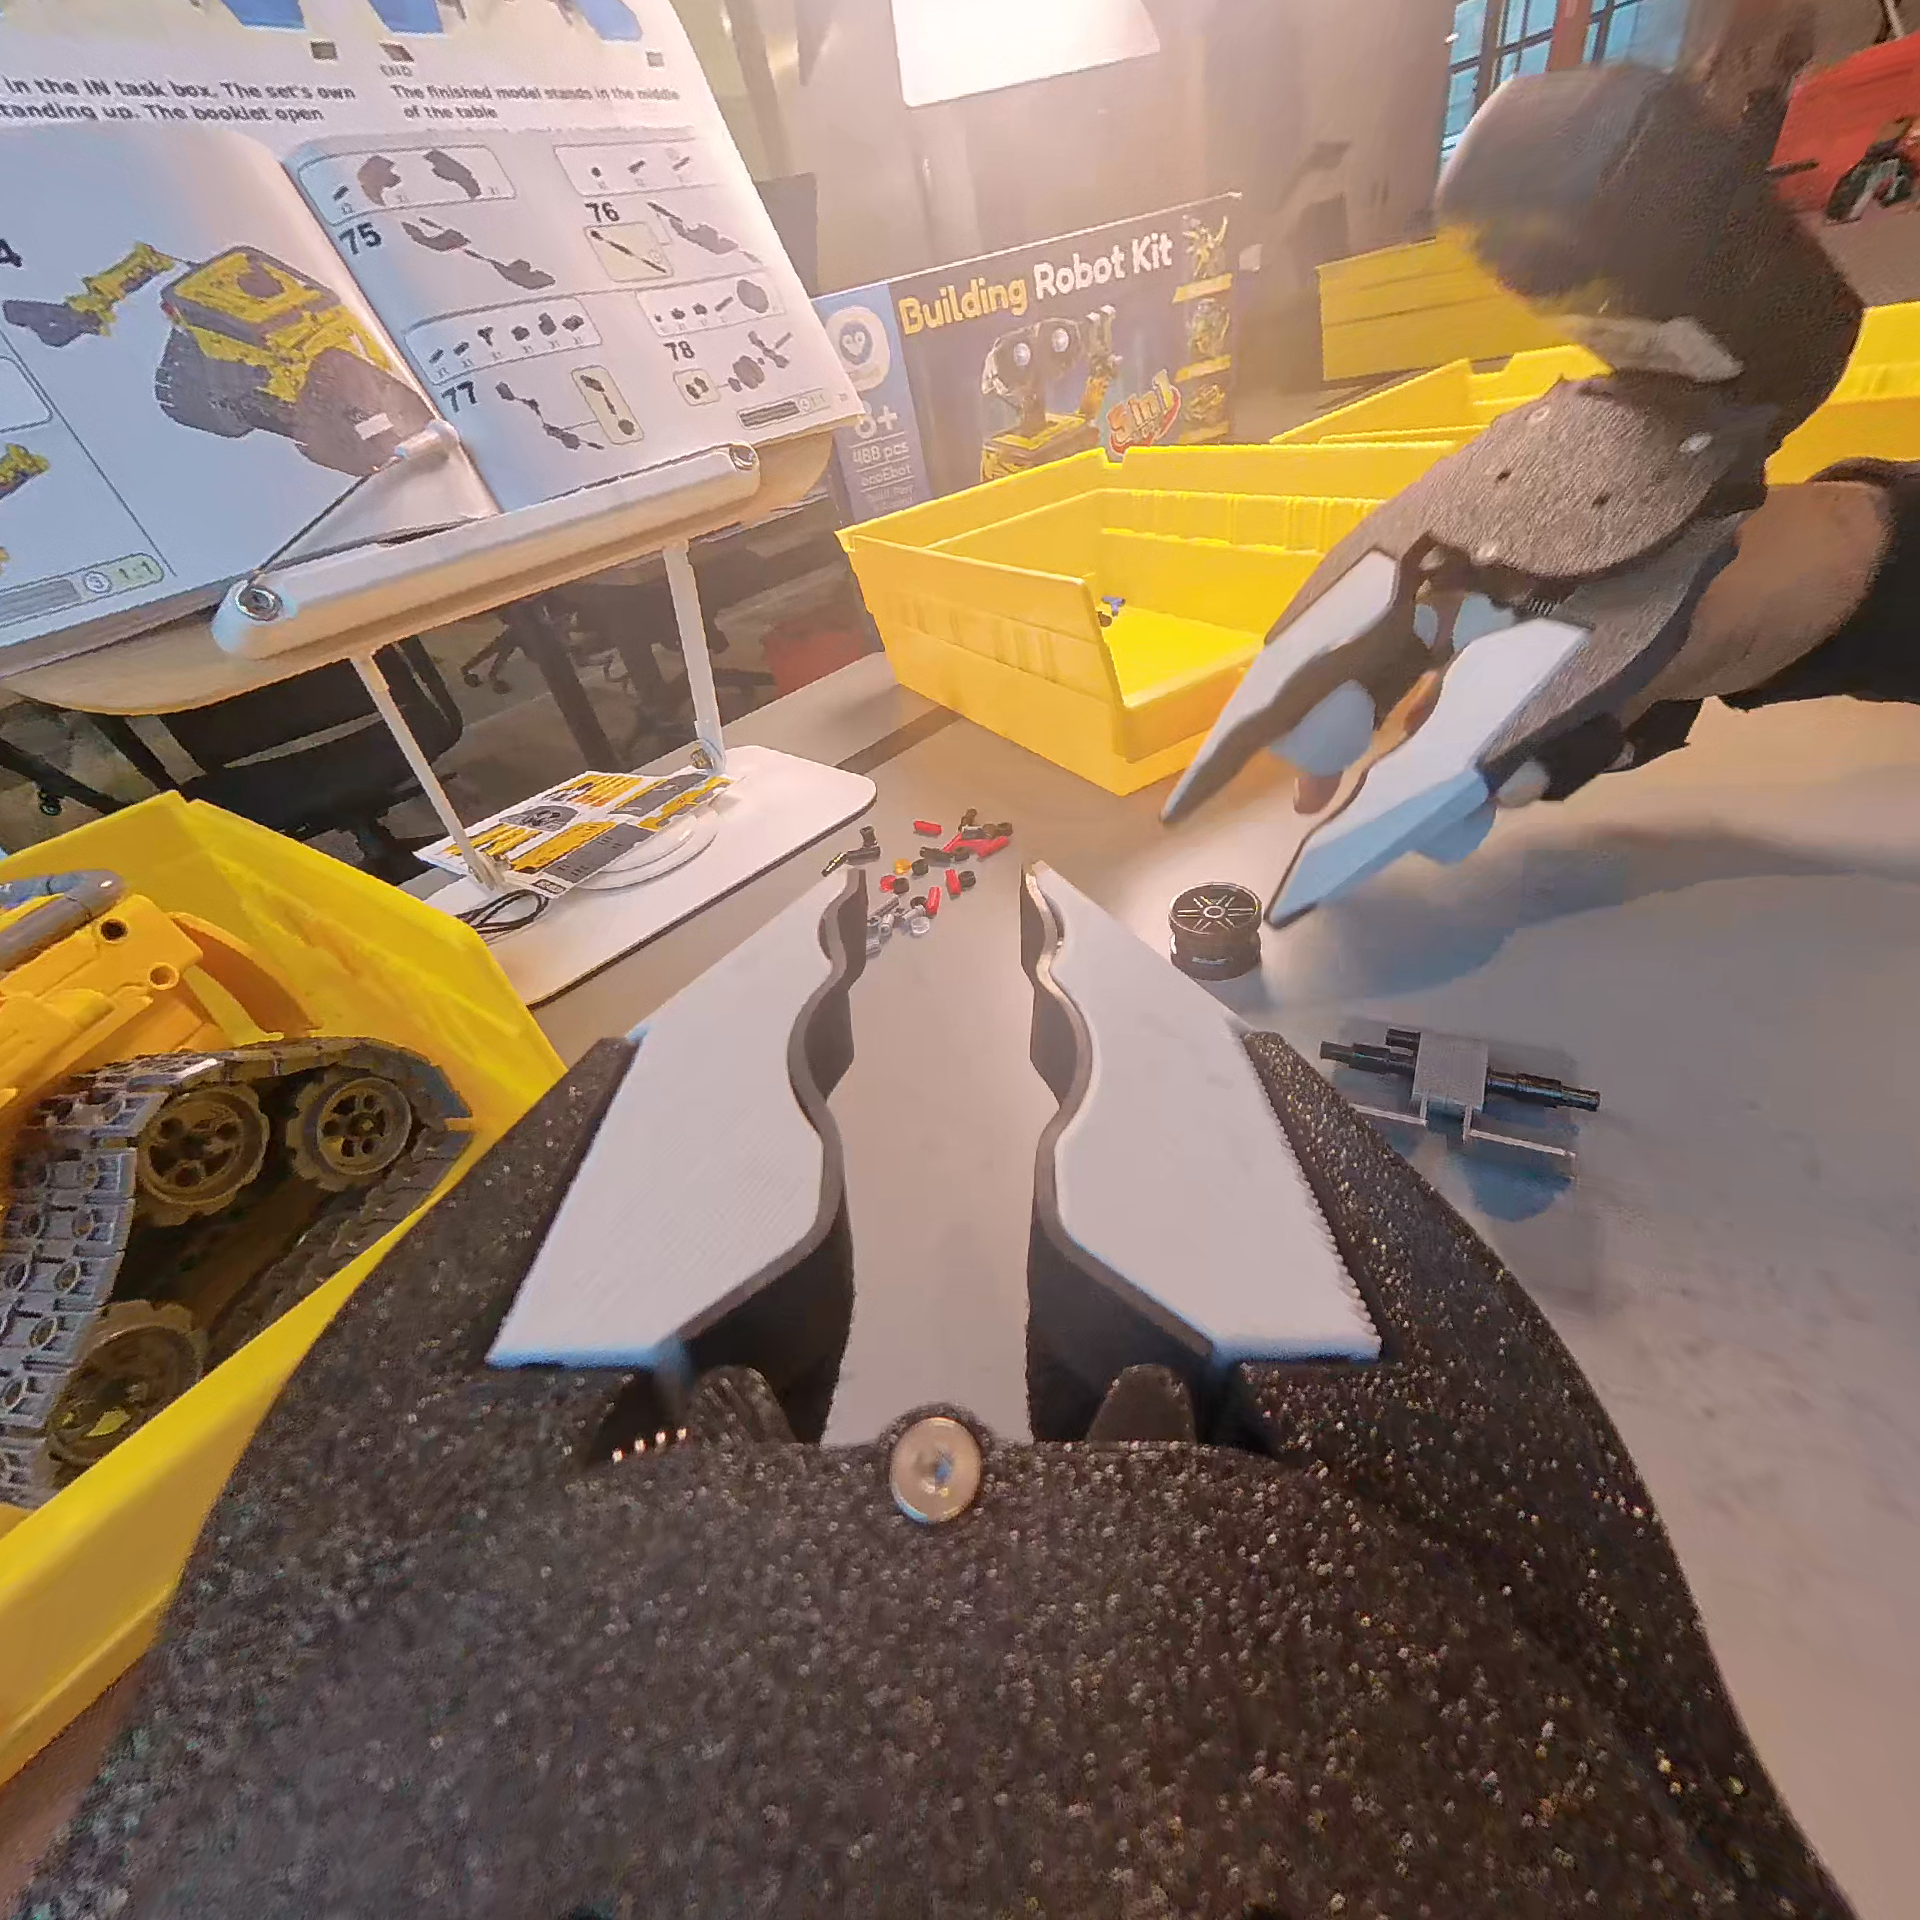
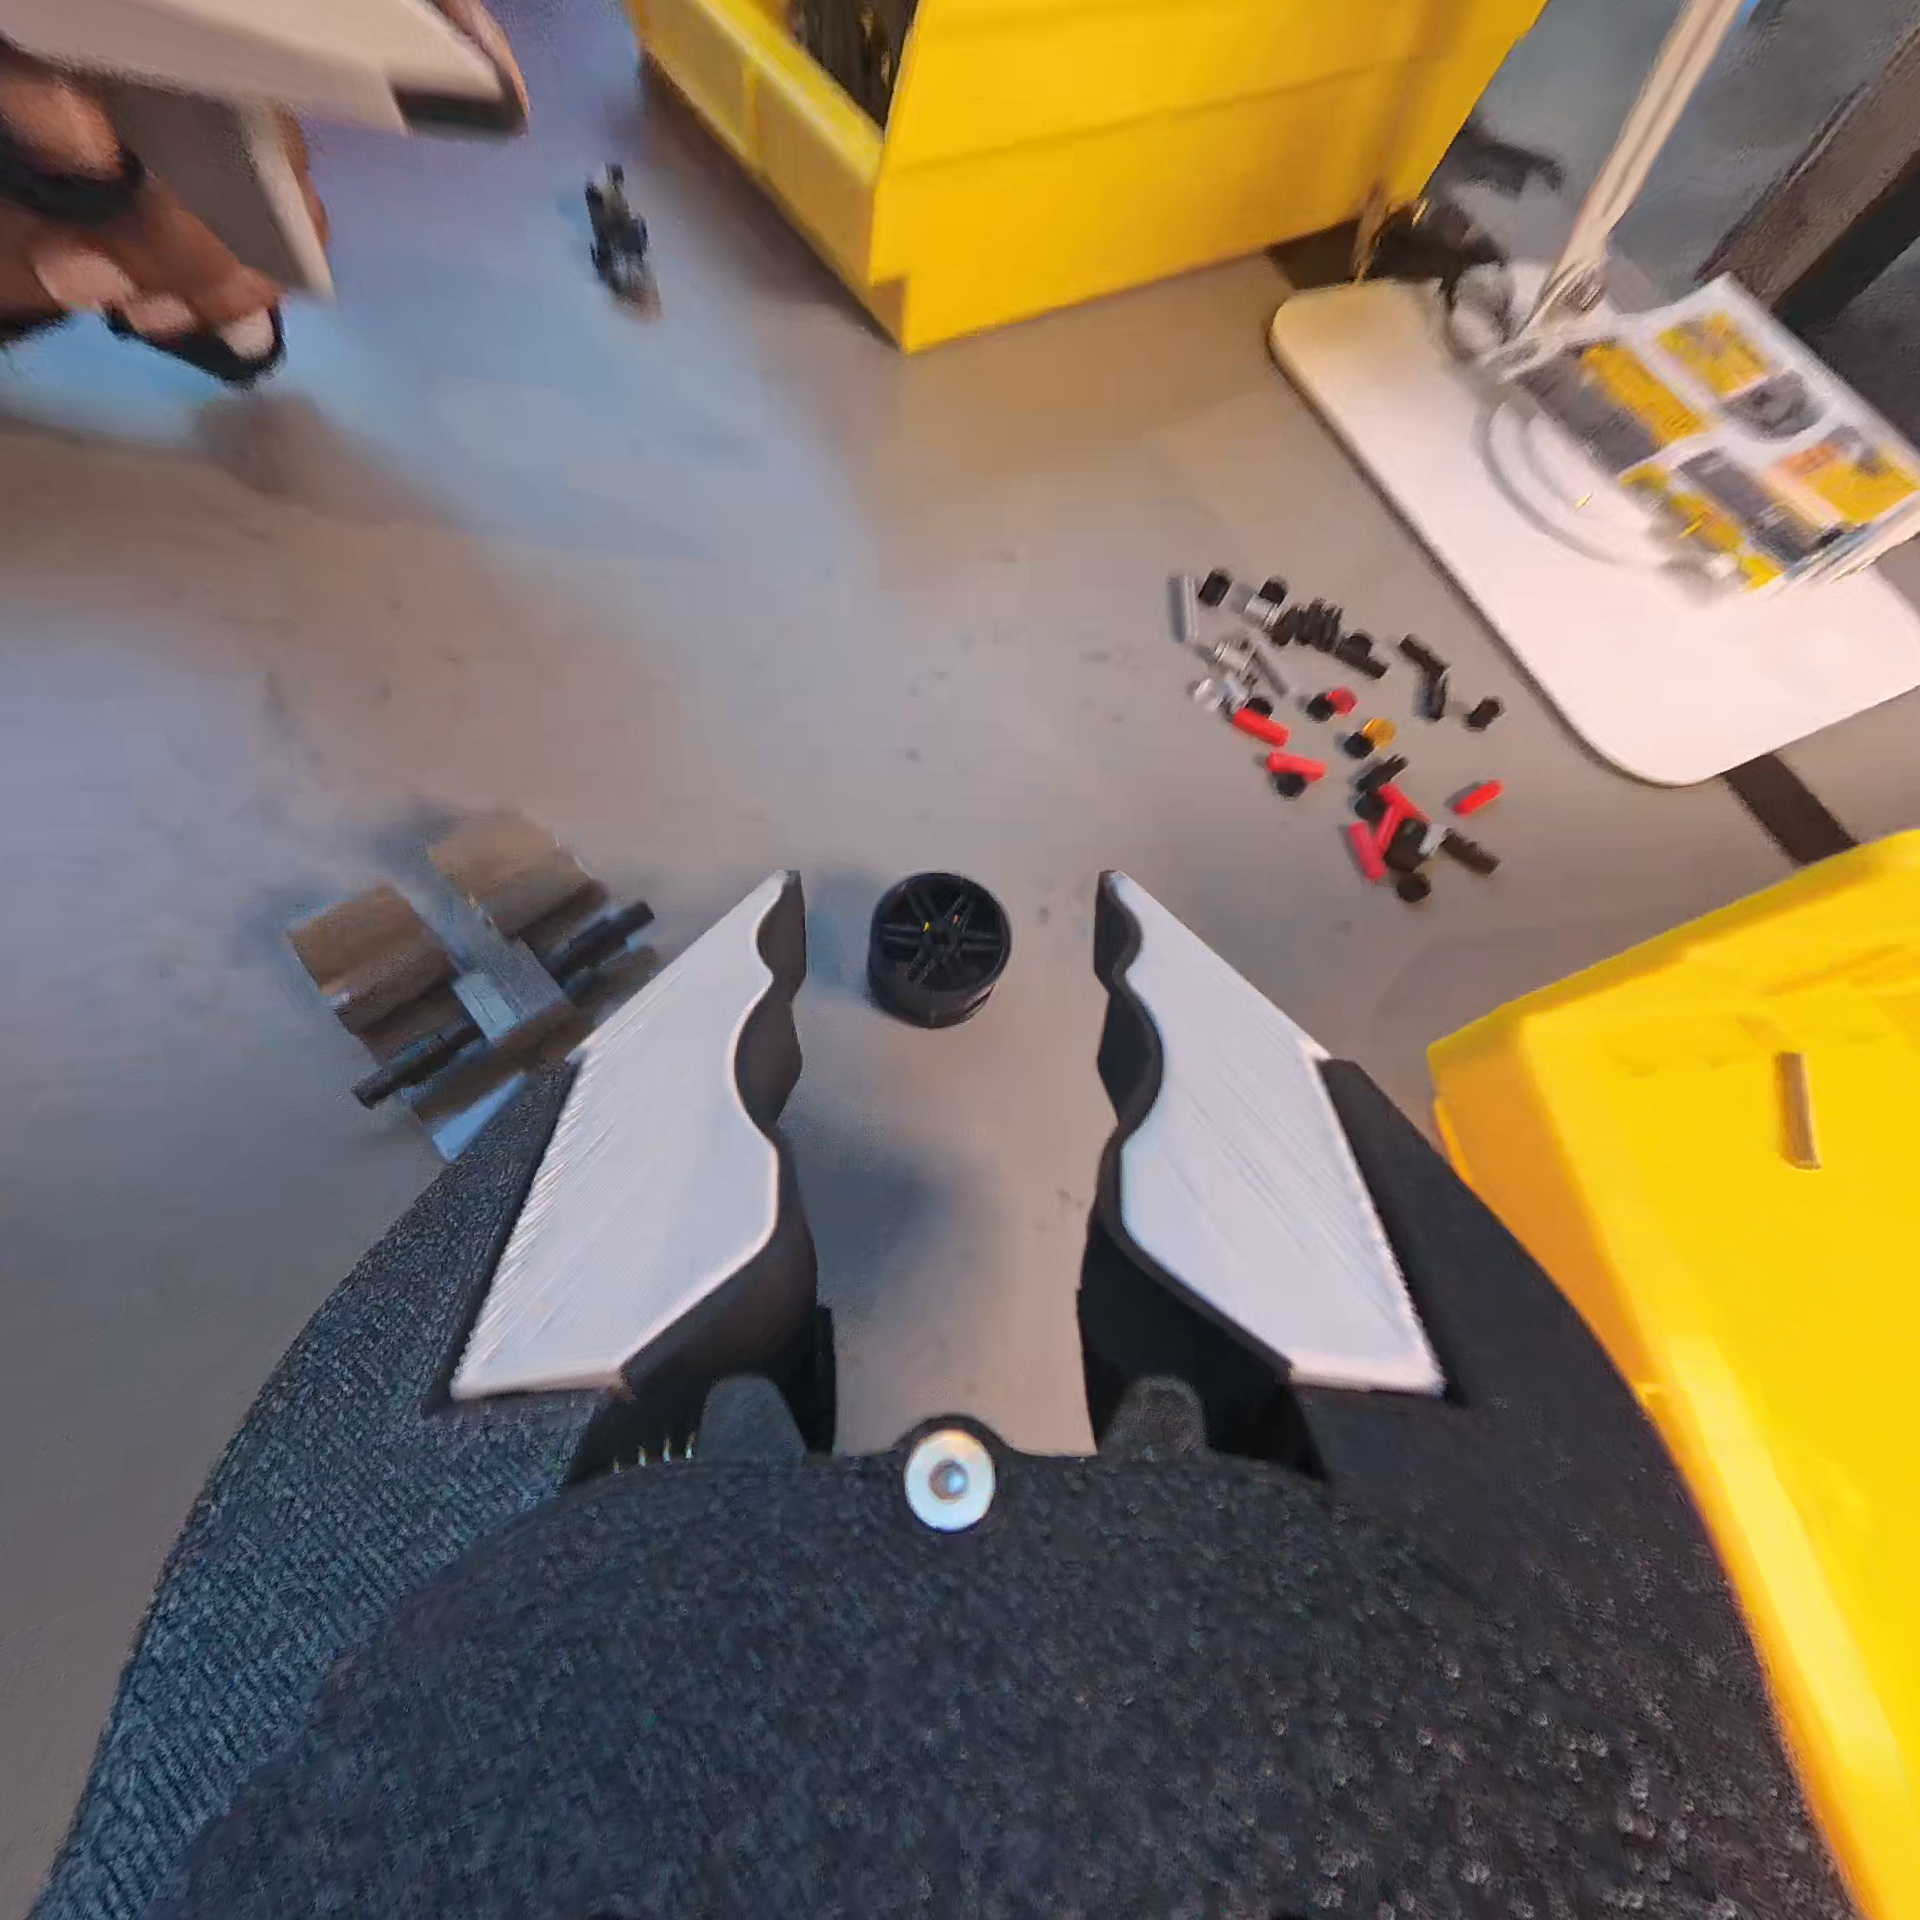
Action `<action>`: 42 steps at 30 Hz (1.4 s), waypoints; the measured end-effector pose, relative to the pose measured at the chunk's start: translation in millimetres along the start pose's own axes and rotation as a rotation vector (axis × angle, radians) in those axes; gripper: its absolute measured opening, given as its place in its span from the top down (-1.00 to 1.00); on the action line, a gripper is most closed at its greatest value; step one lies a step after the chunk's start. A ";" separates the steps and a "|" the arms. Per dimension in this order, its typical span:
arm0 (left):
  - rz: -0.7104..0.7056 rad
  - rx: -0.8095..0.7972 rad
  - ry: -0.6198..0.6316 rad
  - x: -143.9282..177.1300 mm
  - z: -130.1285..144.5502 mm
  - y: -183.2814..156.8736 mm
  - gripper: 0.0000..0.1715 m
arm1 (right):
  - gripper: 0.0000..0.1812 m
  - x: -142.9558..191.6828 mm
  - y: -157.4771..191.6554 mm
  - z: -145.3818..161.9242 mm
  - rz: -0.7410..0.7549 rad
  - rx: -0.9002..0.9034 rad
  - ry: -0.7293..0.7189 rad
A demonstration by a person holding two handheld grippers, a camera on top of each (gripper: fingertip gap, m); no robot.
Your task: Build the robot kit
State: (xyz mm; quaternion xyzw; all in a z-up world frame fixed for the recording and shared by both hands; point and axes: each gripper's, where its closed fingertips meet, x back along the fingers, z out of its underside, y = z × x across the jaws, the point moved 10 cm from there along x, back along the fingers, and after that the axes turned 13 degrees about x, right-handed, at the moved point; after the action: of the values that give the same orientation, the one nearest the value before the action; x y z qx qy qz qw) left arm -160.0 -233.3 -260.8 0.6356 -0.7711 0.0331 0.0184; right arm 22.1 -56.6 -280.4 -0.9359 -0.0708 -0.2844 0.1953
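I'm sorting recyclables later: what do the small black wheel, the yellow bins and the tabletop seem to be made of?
Black wheel: looks like moulded hard plastic, slightly glossy, with crisp spokes. Yellow bins: likely rigid plastic, smooth, with ribbed walls. Tabletop: smooth grey matte surface, perhaps laminate; the look leaves it open.

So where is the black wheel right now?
The black wheel lies on the table just ahead of the open right gripper, between its fingertips, with the pile of small parts to its right.

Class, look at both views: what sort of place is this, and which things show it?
Likely a toy-building workbench: an instruction booklet on a stand, yellow parts bins, and small loose pieces on the table.
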 end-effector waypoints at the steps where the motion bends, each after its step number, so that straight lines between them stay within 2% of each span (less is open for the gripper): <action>1: 0.000 0.004 -0.001 0.3 0.1 0.5 0.67 | 0.36 9.0 -3.9 -7.4 0.039 -0.004 -0.070; 5: 0.010 0.018 -0.005 -0.1 0.5 0.6 0.67 | 0.44 48.7 -32.1 -42.8 0.268 -0.017 -0.335; 9: 0.018 0.026 -0.001 -2.1 1.8 0.2 0.67 | 0.58 68.0 -84.4 -65.5 0.522 -0.033 -0.427; 12: 0.013 0.032 -0.004 -1.3 1.5 1.6 0.68 | 0.69 58.4 -132.6 -70.9 0.616 -0.084 -0.465; 15: 0.002 0.041 -0.005 -0.2 1.3 4.7 0.68 | 0.81 35.6 -176.3 -72.1 0.672 -0.097 -0.428; 20: -0.007 0.049 0.001 -0.6 2.4 8.6 0.69 | 0.98 -0.2 -217.9 -78.8 0.683 -0.096 -0.357; 26: 0.000 0.057 0.012 -2.6 3.6 9.2 0.70 | 0.99 -20.5 -230.0 -79.5 0.666 -0.061 -0.277; 42: 0.016 0.081 -0.002 -3.5 2.5 9.6 0.73 | 0.97 -23.2 -230.9 -71.0 0.664 -0.040 -0.288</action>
State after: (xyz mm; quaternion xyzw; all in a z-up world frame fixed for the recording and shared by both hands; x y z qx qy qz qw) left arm -168.7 -228.2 -263.8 0.6295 -0.7743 0.0640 -0.0083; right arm -89.2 125.0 -164.1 -0.9420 0.2160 -0.0718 0.2467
